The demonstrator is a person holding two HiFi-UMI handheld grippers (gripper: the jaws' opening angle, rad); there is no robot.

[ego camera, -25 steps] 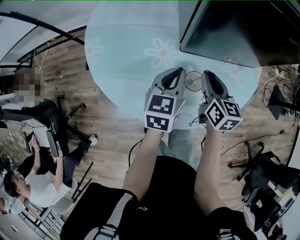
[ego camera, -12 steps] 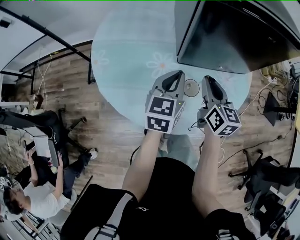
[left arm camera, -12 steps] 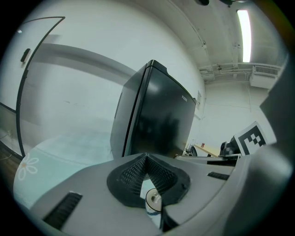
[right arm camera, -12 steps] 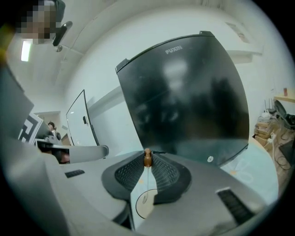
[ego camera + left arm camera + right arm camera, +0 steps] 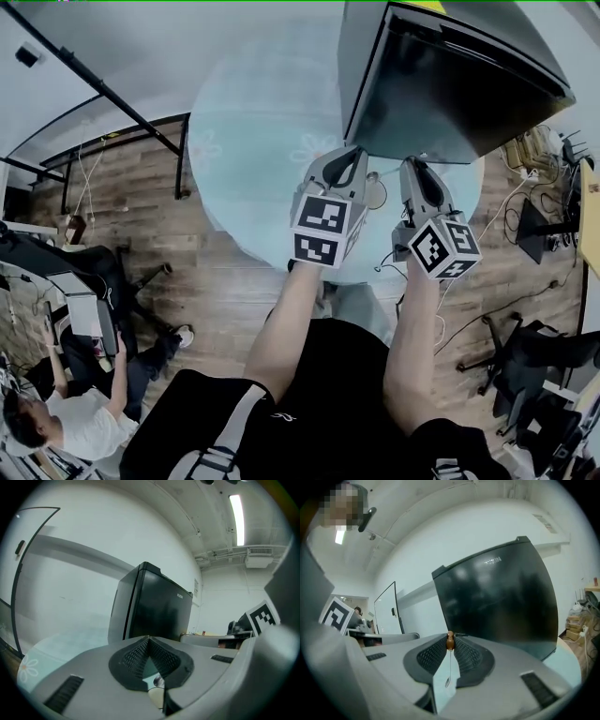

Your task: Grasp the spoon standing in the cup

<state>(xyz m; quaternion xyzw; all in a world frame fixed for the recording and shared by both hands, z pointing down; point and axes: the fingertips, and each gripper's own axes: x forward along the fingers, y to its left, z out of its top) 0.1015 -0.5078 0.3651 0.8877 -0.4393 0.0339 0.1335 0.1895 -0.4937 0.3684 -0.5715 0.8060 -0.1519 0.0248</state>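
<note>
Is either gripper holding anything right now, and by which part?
The right gripper pinches the spoon at its handle's brown top end. The left gripper is shut on nothing.

Just ahead of the left gripper and right gripper, a black mini fridge stands on a round pale-teal table printed with daisies. To their left spreads wood-plank floor, and behind them to the right are office chairs. Overhead, beyond white walls, glows a ceiling strip light.

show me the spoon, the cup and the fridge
spoon (image 5: 450,641): right gripper view, brown end of its handle
cup (image 5: 377,194): head view, its open top
fridge (image 5: 445,94): head view, its big dark face
</note>
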